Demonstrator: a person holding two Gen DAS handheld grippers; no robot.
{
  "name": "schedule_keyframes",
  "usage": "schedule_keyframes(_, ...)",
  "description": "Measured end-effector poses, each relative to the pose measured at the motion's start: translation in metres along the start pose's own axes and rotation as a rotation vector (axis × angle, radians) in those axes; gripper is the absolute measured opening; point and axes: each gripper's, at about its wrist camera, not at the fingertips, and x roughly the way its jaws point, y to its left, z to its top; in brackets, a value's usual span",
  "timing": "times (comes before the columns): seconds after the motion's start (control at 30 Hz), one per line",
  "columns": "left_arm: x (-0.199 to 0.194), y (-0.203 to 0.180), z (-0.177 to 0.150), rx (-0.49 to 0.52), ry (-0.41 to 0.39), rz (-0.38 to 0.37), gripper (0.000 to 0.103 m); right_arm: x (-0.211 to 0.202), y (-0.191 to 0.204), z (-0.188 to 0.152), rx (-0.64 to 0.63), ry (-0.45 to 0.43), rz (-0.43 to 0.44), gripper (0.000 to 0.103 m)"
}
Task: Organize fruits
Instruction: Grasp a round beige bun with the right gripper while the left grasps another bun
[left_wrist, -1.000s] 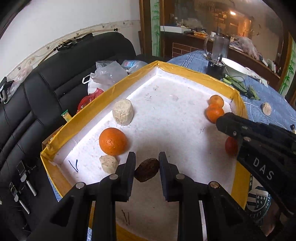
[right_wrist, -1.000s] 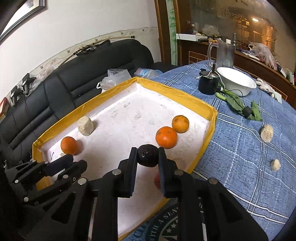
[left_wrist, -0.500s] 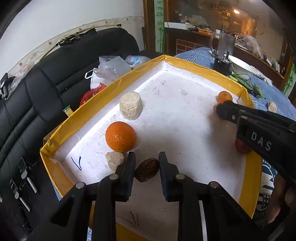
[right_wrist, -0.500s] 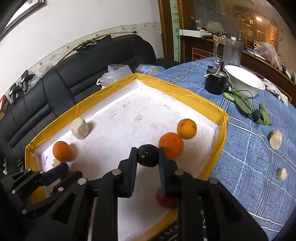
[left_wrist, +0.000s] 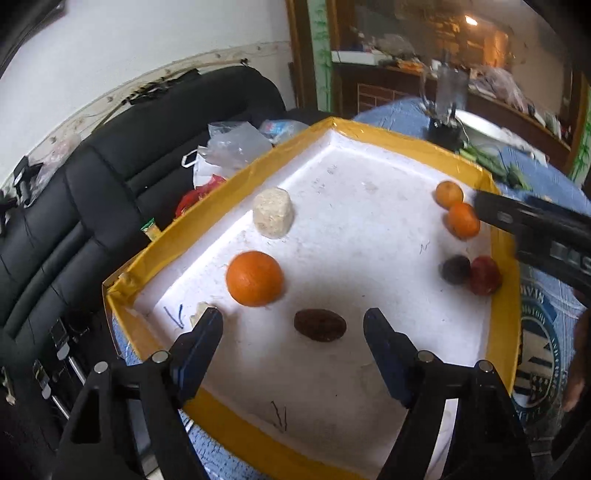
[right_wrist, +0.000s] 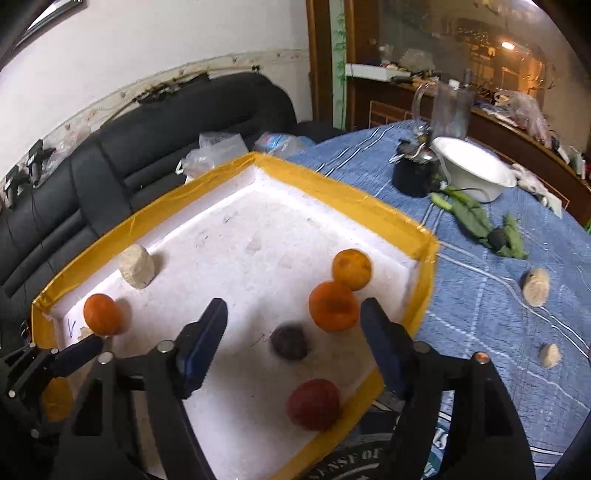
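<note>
Both tongs have just been opened and stand released over a white tray (left_wrist: 369, 122) edged in yellow. A brown oval fruit (left_wrist: 320, 325) lies free between the left tongs (left_wrist: 293, 325) at lower centre. A dark round fruit (right_wrist: 289, 342) lies loose between the right tongs (right_wrist: 293, 321), beside an orange (right_wrist: 333, 306).

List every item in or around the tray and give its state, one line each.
Left gripper: open, fingers just spread.
Brown fruit: released, lying on the tray floor.
Right gripper: open, just spread.
Dark round fruit: released, beside the red fruit.
Foam tray: on the table, holding the fruit.
White bowl: upright, contents not visible.
</note>
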Motion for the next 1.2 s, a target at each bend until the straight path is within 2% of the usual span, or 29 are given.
schedule_keyframes(0.27,-0.015,-0.018,0.001,0.024,-0.017,-0.007,0.079,-0.050,-0.052,-0.018,0.086,-0.060,-0.071,0.080)
schedule_keyframes(0.33,-0.024,-0.027,0.003,0.033,-0.037,-0.037,0.079,-0.063,-0.071,-0.028,0.114,-0.066,-0.100,0.082)
schedule_keyframes(0.47,-0.041,-0.052,0.004,0.047,-0.096,-0.117,0.081,-0.092,-0.113,-0.054,0.183,-0.066,-0.163,0.091)
schedule_keyframes(0.57,-0.045,-0.088,0.006,0.109,-0.101,-0.181,0.081,-0.117,-0.155,-0.083,0.255,-0.060,-0.216,0.095)
schedule_keyframes(0.8,-0.038,-0.182,0.006,0.280,-0.088,-0.272,0.081,-0.165,-0.260,-0.152,0.471,-0.030,-0.388,0.095)
schedule_keyframes(0.9,-0.034,-0.214,0.007,0.319,-0.077,-0.300,0.081,-0.170,-0.291,-0.159,0.496,-0.018,-0.433,0.090)
schedule_keyframes(1.0,-0.026,-0.243,0.012,0.345,-0.058,-0.333,0.081,-0.161,-0.313,-0.151,0.501,-0.011,-0.451,0.080)
schedule_keyframes(1.13,-0.012,-0.278,0.022,0.352,-0.046,-0.372,0.081,-0.134,-0.342,-0.133,0.502,0.019,-0.461,0.069)
schedule_keyframes(1.2,-0.006,-0.294,0.026,0.357,-0.035,-0.381,0.081,-0.119,-0.351,-0.126,0.484,0.043,-0.493,0.063)
